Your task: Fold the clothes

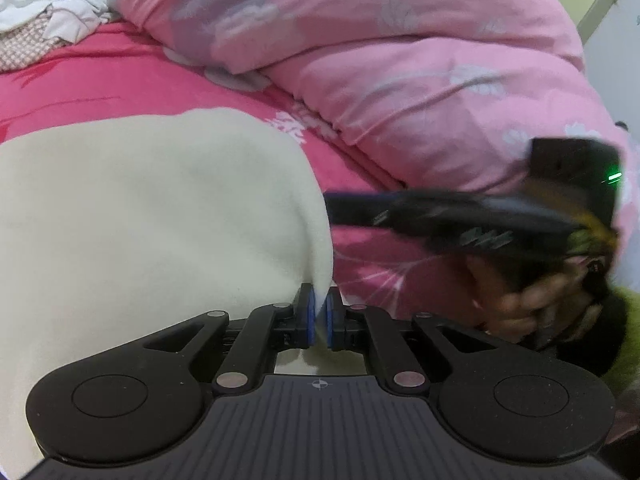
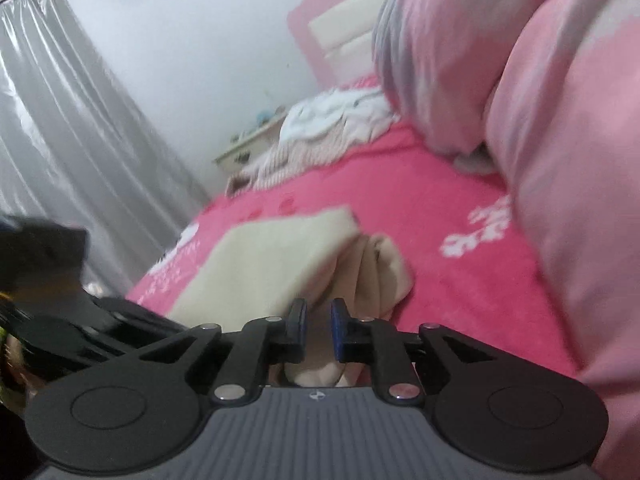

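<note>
A cream fleece garment [image 1: 152,216] lies on the pink bed sheet [image 1: 100,84], part folded. My left gripper [image 1: 319,322] is shut on its right edge, which rises thin between the blue pads [image 1: 310,320]. In the right wrist view the same garment [image 2: 272,256] lies ahead with loose folds at its right side. My right gripper [image 2: 318,328] hovers over its near end with jaws a small way apart; cream cloth shows in the gap, and the pads do not look pressed on it. In the left wrist view the right gripper [image 1: 340,206] is blurred, its tips at the garment's edge.
A bulky pink floral quilt [image 1: 400,60] [image 2: 560,140] is heaped along the right of the bed. A pile of white and patterned clothes [image 2: 320,128] [image 1: 44,16] lies at the far end. Grey curtains [image 2: 68,140] and a small bedside table [image 2: 248,148] stand beyond. A hand [image 1: 532,304] holds the right gripper.
</note>
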`<state>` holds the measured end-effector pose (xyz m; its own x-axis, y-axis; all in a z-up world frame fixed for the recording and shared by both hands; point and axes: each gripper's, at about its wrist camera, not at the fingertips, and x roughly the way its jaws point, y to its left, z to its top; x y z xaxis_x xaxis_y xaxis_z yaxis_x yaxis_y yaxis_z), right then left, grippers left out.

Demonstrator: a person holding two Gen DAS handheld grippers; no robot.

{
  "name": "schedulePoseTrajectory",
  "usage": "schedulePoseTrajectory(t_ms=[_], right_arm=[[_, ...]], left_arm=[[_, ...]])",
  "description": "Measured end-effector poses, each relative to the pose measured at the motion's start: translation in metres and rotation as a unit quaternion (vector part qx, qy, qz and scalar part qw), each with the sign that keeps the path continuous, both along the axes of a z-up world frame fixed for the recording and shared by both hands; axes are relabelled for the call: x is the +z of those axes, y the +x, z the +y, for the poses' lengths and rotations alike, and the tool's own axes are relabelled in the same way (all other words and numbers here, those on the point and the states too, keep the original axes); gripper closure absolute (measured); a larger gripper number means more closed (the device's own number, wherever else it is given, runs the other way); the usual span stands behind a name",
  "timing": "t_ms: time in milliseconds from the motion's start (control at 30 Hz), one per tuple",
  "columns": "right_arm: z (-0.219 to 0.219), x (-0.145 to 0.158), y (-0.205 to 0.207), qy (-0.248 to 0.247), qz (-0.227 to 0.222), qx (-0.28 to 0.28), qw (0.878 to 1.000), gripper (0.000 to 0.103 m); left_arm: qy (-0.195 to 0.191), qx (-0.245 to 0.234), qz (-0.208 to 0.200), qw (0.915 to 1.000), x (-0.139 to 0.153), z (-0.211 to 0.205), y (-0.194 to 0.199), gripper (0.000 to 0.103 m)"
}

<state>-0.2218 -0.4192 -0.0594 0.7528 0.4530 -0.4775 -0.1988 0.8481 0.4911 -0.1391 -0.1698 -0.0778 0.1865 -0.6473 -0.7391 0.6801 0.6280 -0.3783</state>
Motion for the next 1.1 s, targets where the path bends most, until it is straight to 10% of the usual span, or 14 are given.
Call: schedulePoseTrajectory(t_ms=[267, 1100], right_arm=[[0.01, 0.012, -0.019, -0.058, 0.062, -0.055, 0.995, 0.08], [0.021, 0.0, -0.082, -0.076, 0.078, -0.078, 0.991, 0.078]], left_arm=[[0.085, -0.054, -0.075, 0.9921, -0.013, -0.034, -0.022, 0.063], [0.263, -0.011, -0.218, 0.9398, -0.016, -0.092, -0.054, 0.057]])
